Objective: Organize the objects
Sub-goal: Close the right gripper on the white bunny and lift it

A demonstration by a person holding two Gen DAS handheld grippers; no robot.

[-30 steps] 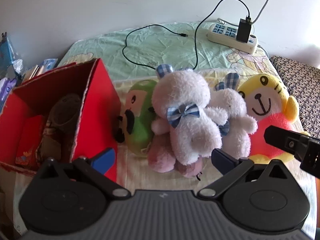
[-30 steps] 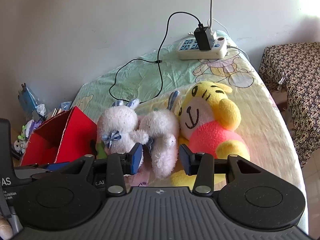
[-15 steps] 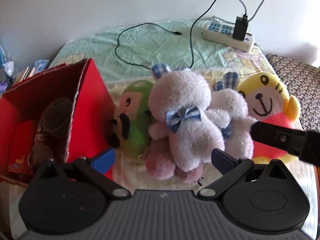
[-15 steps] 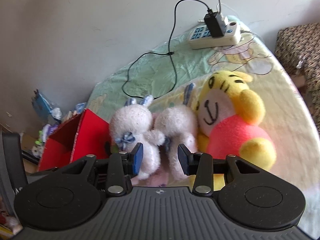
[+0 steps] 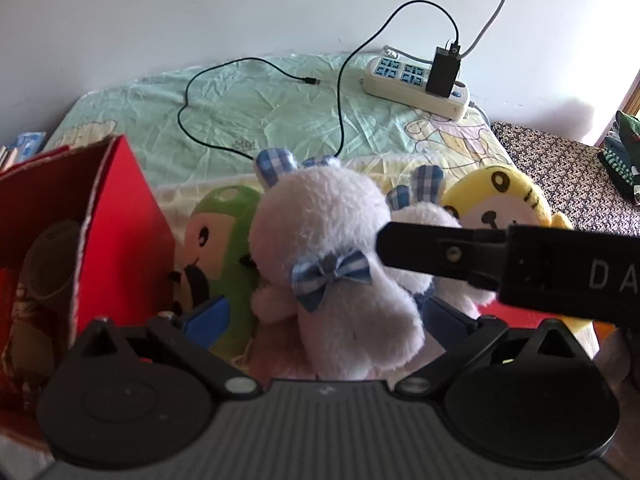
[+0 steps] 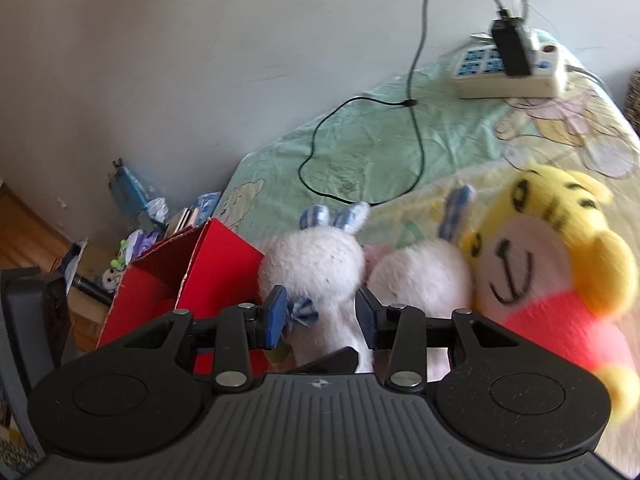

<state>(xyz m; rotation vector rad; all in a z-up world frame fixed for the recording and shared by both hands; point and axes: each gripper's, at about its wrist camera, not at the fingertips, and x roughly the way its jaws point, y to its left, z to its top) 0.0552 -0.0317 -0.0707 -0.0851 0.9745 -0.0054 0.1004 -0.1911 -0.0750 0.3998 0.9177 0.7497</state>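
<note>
Plush toys, four: two white bunnies, one green doll, one yellow tiger, on the bed; both hand-held grippers spread open round the bow-tied bunny

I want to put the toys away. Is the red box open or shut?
Open. The red box has no lid over its top, and the left wrist view looks straight down onto brownish items already inside.

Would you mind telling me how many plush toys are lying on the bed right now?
4 visible: a green plush beside the red box, a large white bunny in the middle, a smaller white bunny behind it, and a yellow tiger plush rightmost. Pink fabric underneath may be another.
</note>
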